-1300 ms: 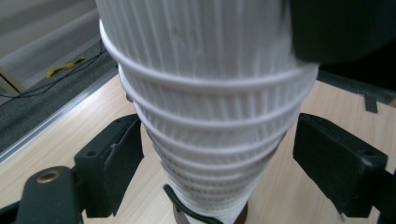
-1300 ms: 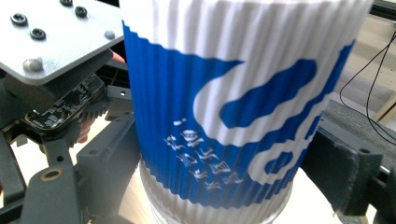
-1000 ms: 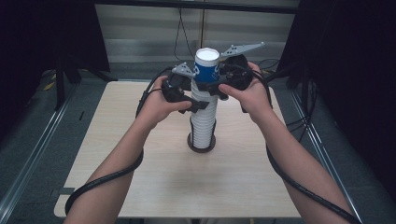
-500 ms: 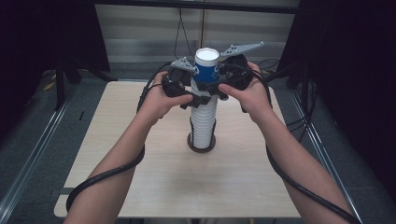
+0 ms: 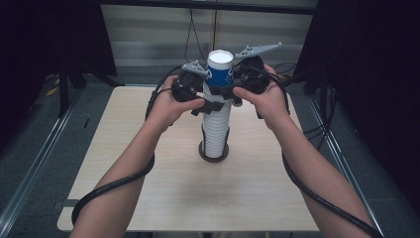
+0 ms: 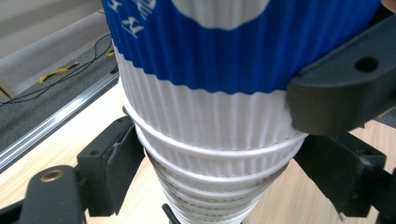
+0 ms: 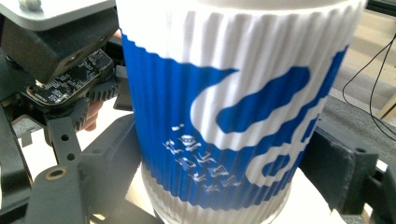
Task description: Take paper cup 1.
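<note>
In the high view, a tall stack of white ribbed paper cups [image 5: 216, 131] stands upright at the centre of the frame on a dark round base [image 5: 214, 152], which rests on the light wooden table [image 5: 148, 198]. The top cup [image 5: 219, 69], blue-banded and mouth-down, sits at the upper centre of the frame. The left gripper [image 5: 210, 105] meets the stack from the left just below the blue cup; the right gripper [image 5: 225, 91] meets the blue cup from the right. The left gripper view supplies detail that the high view lacks: the white cup rims [image 6: 210, 156] nest one inside another beneath the blue band [image 6: 243, 51], and the left gripper's own black jaws flank the nested white cups at lower left and lower right, while a jaw of the other gripper bears on the blue cup at the right edge. The right gripper view shows the blue cup's printed white pattern and lettering [image 7: 205, 172], with the right gripper's jaws on either side of its lower wall. Both pairs of jaws have just been closing, the white stack between the left pair and the blue cup between the right pair. Whether the pads fully press on the cups cannot be told. The contents of the cups are hidden.
</note>
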Tool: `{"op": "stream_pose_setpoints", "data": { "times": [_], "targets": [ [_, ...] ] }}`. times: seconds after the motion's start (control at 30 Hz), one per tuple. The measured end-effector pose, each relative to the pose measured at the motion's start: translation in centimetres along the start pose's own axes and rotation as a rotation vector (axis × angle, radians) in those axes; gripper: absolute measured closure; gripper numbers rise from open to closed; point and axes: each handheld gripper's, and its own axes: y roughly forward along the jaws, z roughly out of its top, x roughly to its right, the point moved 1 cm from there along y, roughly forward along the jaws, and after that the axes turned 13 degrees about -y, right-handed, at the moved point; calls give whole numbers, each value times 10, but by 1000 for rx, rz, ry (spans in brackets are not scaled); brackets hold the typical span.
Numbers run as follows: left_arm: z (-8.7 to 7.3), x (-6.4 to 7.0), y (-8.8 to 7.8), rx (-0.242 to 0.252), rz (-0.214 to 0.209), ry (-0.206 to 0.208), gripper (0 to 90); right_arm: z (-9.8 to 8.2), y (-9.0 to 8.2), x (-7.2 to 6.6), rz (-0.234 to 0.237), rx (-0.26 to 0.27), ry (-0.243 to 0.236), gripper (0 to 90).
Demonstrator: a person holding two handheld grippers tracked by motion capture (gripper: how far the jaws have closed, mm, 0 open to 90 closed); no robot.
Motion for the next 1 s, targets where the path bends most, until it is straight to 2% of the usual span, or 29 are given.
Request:
{"op": "stream_pose_setpoints", "data": {
  "times": [0.33,0.4,0.57,1.0],
  "targets": [
    [0,1,0,1,1,-4,172,6,-6,1,-2,28,12,200],
    [0,0,-1,-6,2,12,172,8,-8,2,-1,35,10,204],
    [-1,0,-1,5,2,-2,173,14,-13,3,-4,39,5,207],
    [-3,0,-1,24,0,-19,175,16,-15,3,-11,58,8,206]
  ]
}}
